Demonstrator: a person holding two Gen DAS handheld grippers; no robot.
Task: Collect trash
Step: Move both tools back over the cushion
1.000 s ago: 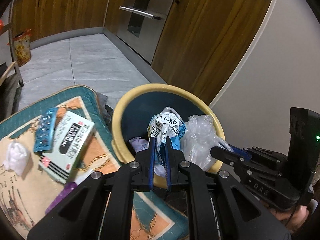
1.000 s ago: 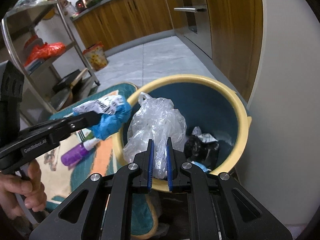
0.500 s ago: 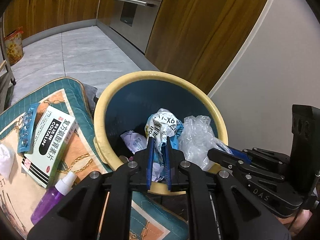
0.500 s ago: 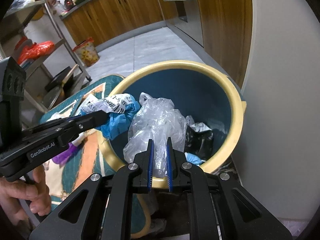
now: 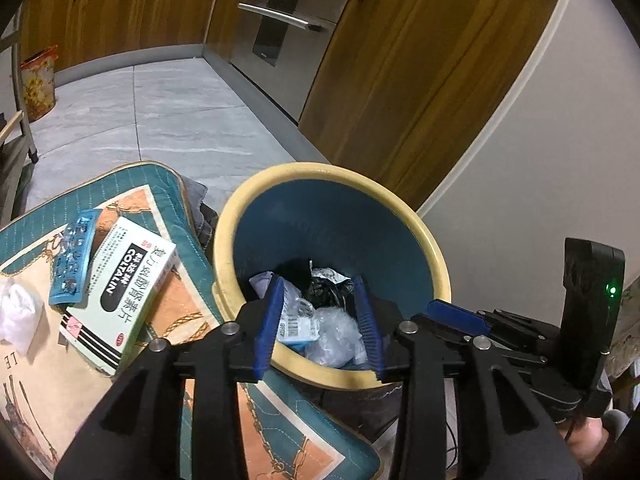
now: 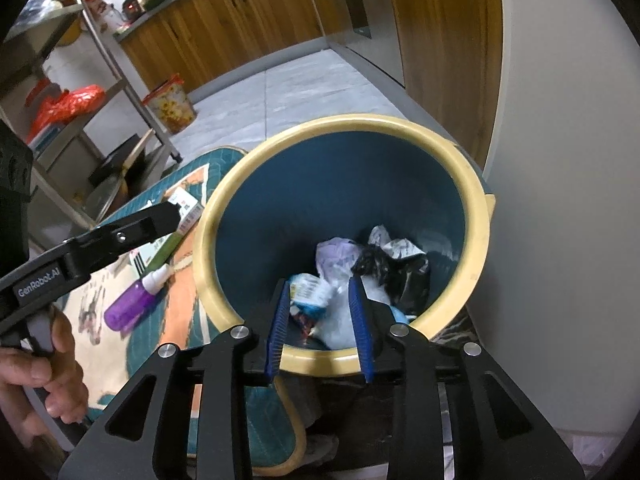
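A round bin with a cream rim (image 5: 434, 248) (image 6: 476, 208) and blue inside stands by the mat. Inside it lie a blue-and-white labelled wrapper (image 5: 298, 326) (image 6: 308, 290), a clear plastic bag (image 5: 336, 336) (image 6: 340, 320) and darker trash. My left gripper (image 5: 320, 292) is open and empty over the bin's near rim. My right gripper (image 6: 318, 294) is open and empty over the same rim; it shows at the right of the left wrist view (image 5: 452, 314).
On the patterned mat (image 5: 132, 184) lie a white medicine box (image 5: 120, 292), a blue blister pack (image 5: 72, 260) and a white tissue wad (image 5: 16, 316). A purple spray bottle (image 6: 136, 300) lies on the mat. A white wall (image 5: 540, 160) stands behind the bin.
Both grippers have opened. The wrapper and the clear plastic bag have dropped from them into the bin.
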